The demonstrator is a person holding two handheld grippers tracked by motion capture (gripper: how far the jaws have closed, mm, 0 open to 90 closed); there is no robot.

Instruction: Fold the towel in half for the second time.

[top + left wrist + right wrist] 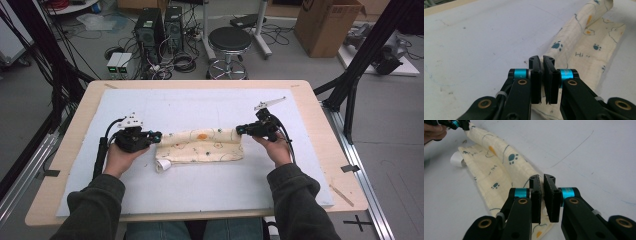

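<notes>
A cream cloth (200, 145) printed with paw marks and orange spots lies folded into a long strip across the middle of the white mat. My left gripper (159, 136) is at its left end, shut on the upper fold. In the left gripper view the cloth (584, 50) rises as a ridge into the closed jaws of that gripper (542, 60). At the other end my right gripper (239, 130) is shut on the cloth's upper fold too. The right gripper view has the cloth (494, 170) running from that gripper (542, 178) up to the left gripper (461, 124).
A white tag (162, 165) sticks out at the cloth's near left corner. The white mat (200, 190) covers most of the wooden table (75, 150). Beyond the table stand a black stool (229, 40), computer towers (150, 30) and a cardboard box (325, 25).
</notes>
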